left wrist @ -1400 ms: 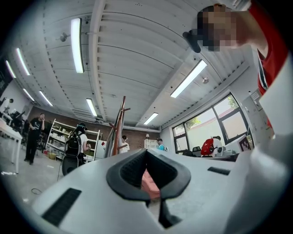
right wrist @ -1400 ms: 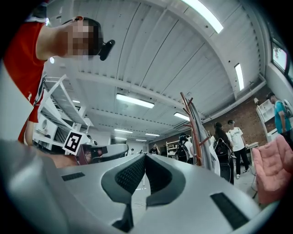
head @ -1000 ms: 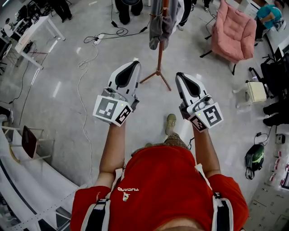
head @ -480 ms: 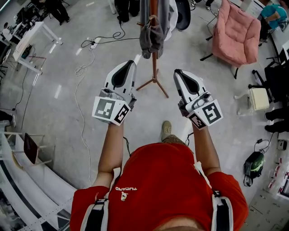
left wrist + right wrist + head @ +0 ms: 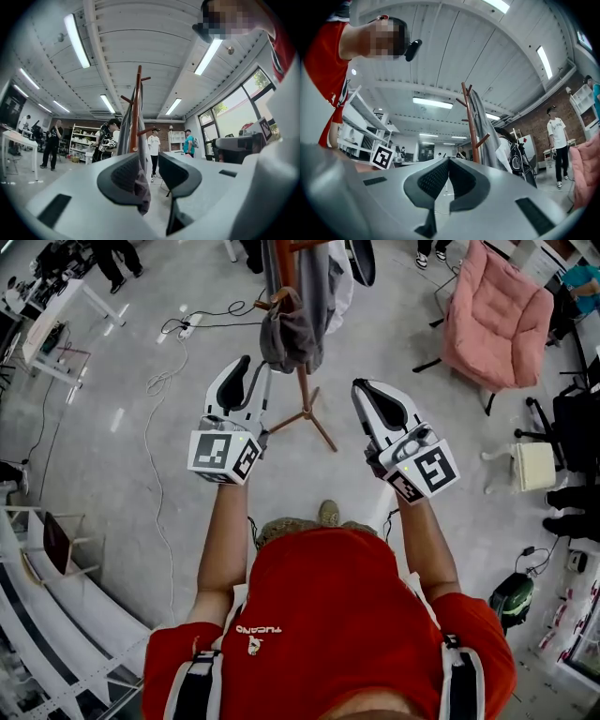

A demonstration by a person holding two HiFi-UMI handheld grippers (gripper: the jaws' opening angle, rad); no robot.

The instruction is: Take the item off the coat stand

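A wooden coat stand (image 5: 304,390) rises from the floor ahead of me, with a grey garment (image 5: 286,329) draped over its pegs. My left gripper (image 5: 255,369) is just left of the garment's lower end, and its jaws are opening. In the left gripper view, the pole (image 5: 136,112) and the garment's hem (image 5: 142,187) show in the gap of the left gripper (image 5: 149,161), and the pads do not press on the cloth. My right gripper (image 5: 362,386) is right of the stand with its jaws shut and empty. In the right gripper view, the stand (image 5: 471,122) and garment (image 5: 485,126) lie beyond the right gripper (image 5: 449,161).
A pink padded chair (image 5: 497,315) stands at the far right, with a white box (image 5: 532,442) and a green bag (image 5: 511,596) nearer. Cables (image 5: 183,329) trail over the floor on the left, beside a white desk (image 5: 56,324). Several people (image 5: 153,145) stand behind the stand.
The person has stepped closer, so the stand and garment are nearer both grippers. The left jaws, shut in the earlier frames, now stand apart. The right jaws stay shut.
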